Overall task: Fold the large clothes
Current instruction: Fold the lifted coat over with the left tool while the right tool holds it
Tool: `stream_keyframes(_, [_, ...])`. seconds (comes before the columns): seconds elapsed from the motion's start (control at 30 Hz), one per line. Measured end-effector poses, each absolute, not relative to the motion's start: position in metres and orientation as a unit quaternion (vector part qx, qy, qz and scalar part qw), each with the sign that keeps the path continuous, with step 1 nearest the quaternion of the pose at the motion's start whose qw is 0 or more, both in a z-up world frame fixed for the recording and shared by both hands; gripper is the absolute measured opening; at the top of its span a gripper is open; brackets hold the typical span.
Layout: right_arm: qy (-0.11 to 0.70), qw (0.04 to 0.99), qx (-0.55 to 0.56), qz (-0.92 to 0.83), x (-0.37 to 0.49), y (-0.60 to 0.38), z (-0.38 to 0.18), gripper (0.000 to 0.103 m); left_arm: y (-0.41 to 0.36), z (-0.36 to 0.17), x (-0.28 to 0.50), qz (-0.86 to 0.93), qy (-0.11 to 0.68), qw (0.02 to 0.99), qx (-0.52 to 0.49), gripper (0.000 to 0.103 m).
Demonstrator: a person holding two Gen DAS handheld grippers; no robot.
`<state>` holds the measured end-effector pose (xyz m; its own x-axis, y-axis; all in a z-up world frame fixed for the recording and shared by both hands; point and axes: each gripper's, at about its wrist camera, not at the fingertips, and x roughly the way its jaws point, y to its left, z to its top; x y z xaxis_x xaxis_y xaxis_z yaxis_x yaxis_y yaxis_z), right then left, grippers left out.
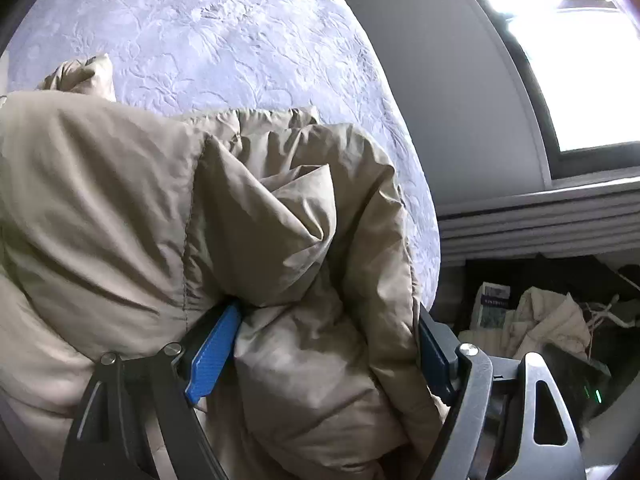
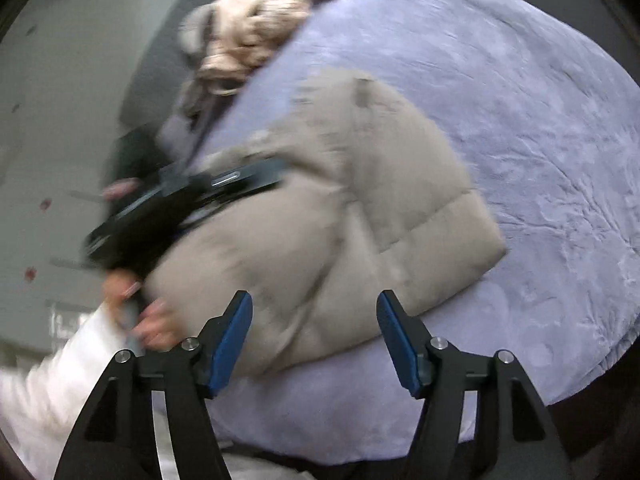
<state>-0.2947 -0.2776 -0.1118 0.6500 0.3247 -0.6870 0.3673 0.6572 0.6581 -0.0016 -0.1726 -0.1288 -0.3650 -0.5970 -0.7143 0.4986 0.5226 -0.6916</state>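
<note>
Jacket (image 2: 360, 200), beige and padded, lies bunched on the lavender bedspread (image 2: 540, 140) of the bed, near its edge. Left gripper (image 1: 324, 344): blue fingers (image 1: 216, 348) clenched on a thick fold of the jacket, fabric bulging between and over them. Right gripper (image 2: 314, 336): fingers spread apart, gripping nothing, poised just above the jacket's near edge. Right view is motion-blurred; left gripper's body and the person's hand (image 2: 140, 312) show at the jacket's left side. Pile of pale clothes (image 2: 260, 28) sits at the bed's far edge.
</note>
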Motion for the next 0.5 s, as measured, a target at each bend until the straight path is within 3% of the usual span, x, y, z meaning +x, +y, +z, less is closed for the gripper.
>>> stream_keyframes(0.03, [0.423, 0.812, 0.402, 0.008, -0.290, -0.265, -0.107, 0.083, -0.171, -0.128, -0.001, -0.485, 0.667, 0.565, -0.034, 0.081])
stream_keyframes(0.23, [0.463, 0.830, 0.311, -0.019, -0.230, -0.211, -0.112, 0.083, -0.191, -0.083, -0.034, -0.486, 0.622, 0.614, 0.005, 0.081])
stream_keyframes(0.3, [0.466, 0.831, 0.292, -0.080, -0.222, -0.220, -0.116, 0.076, -0.182, -0.062, -0.033, -0.481, 0.590, 0.649, 0.013, 0.081])
stream_keyframes(0.4, [0.451, 0.816, 0.340, -0.119, -0.222, -0.247, -0.125, 0.043, -0.149, -0.042, -0.015, -0.440, 0.528, 0.726, 0.036, 0.081])
stream_keyframes(0.43, [0.448, 0.808, 0.360, -0.127, -0.225, -0.257, -0.130, 0.025, -0.136, -0.042, -0.007, -0.413, 0.513, 0.751, 0.044, 0.081])
stream_keyframes(0.5, [0.442, 0.804, 0.374, -0.134, -0.232, -0.263, -0.135, 0.019, -0.122, -0.048, 0.007, -0.379, 0.508, 0.771, 0.053, 0.081])
